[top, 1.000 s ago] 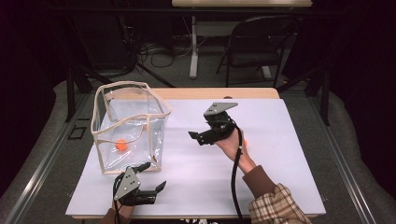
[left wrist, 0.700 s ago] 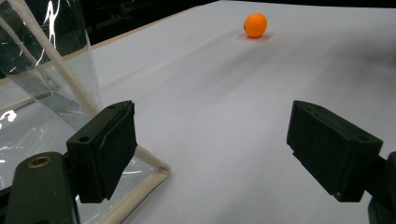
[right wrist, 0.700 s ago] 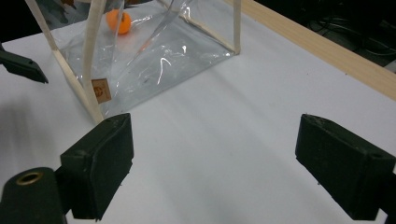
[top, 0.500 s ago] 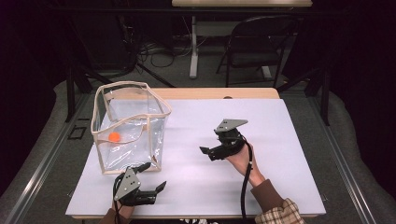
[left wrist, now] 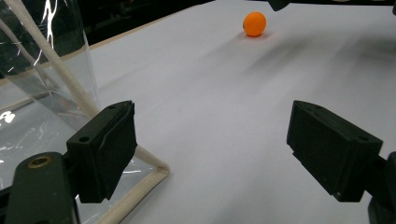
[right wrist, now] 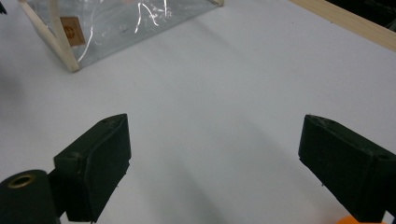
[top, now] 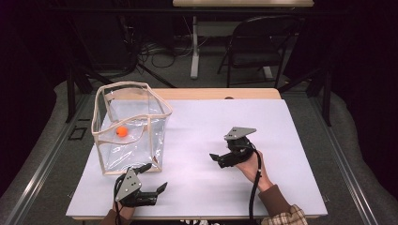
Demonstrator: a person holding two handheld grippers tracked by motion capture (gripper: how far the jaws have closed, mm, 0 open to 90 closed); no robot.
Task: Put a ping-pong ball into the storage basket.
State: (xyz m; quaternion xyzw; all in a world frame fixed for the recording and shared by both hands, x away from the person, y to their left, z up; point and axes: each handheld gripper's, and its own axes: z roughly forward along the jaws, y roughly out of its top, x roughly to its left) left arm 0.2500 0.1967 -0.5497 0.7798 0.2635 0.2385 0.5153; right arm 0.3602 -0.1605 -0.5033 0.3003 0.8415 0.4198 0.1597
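Left gripper and right gripper both released, empty. Orange ball looks light, smooth and roll-prone; I'd pinch across its middle.

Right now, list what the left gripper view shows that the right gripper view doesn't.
Left gripper view: a whole orange ball lying on the white tabletop. Right gripper view: a brown label on the clear bag, the table's wooden edge, and an orange sliver at the bottom, too cut off to name. Shared: the cream-trimmed bag, the white top, open jaws.
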